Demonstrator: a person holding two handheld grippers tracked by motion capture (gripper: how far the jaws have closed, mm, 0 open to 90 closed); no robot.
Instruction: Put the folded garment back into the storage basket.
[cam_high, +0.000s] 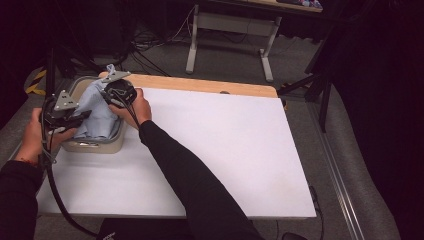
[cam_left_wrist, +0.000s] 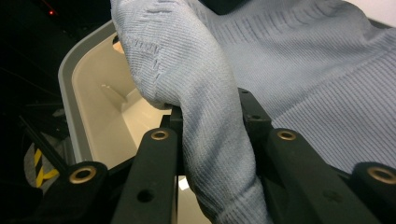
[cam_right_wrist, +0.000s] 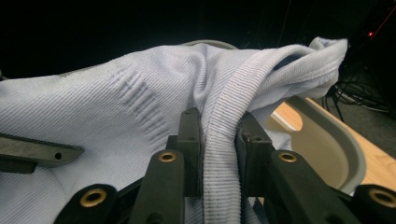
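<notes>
Both my grippers are pinching the cloth

My left gripper (cam_high: 75, 119) sits at the left side, held in my left hand (cam_high: 31, 137), and its black jaws are squeezed onto a fold of the light blue cloth (cam_left_wrist: 210, 140). My right arm in its black sleeve reaches across from the bottom, and my right hand (cam_high: 134, 107) holds the right gripper (cam_high: 111, 92) just beside the left one. Its jaws are clamped on a ribbed edge of the same cloth.
</notes>
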